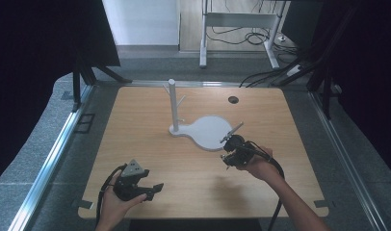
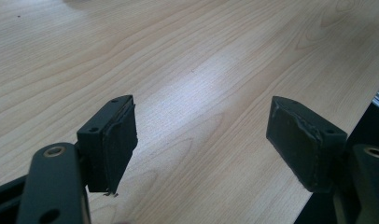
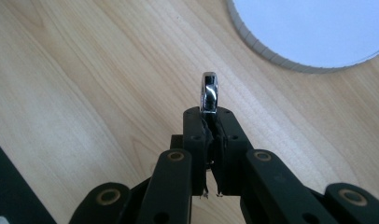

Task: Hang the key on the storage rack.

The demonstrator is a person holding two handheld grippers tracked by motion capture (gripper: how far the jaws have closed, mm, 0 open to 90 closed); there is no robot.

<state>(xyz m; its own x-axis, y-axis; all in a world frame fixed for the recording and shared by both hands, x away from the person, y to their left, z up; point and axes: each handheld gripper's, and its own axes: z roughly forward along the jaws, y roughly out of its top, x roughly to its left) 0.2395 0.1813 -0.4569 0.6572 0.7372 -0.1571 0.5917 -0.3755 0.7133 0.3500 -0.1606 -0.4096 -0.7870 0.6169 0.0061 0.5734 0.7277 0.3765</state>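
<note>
- My right gripper (image 3: 209, 116) was clamped tight on a shiny metal utensil (image 3: 209, 92); in its own view I saw only the polished end of it poking up from between the jaws, edge-on, so I could not tell spoon from fork.
- From the high view, that utensil (image 1: 232, 130) ran as a thin grey rod up and away from the right gripper (image 1: 228, 141), its far end lying over the near right rim of the white base plate (image 1: 209, 131).
- Whether it touched the plate or hung just above it, I could not tell.
- Ahead of the right gripper and to its right in its own view, the rounded, ribbed edge of the white base plate (image 3: 271, 55) curved across the wooden table (image 3: 85, 84).
- Beyond the right gripper and to its left, a white branched post (image 1: 173, 103) stood upright on the narrow end of that plate.
- My left gripper (image 2: 201, 140) was spread wide with nothing between the jaws, just bare wood grain under them; its pads (image 2: 118, 140) looked worn and frayed at the edges.
- In the high view the left gripper (image 1: 152, 191) sat in my left hand (image 1: 117, 204) near the table's front edge, well apart from the plate and from the right gripper.
- My right hand (image 1: 261, 167) held its gripper just beside the plate's near rim.
</note>
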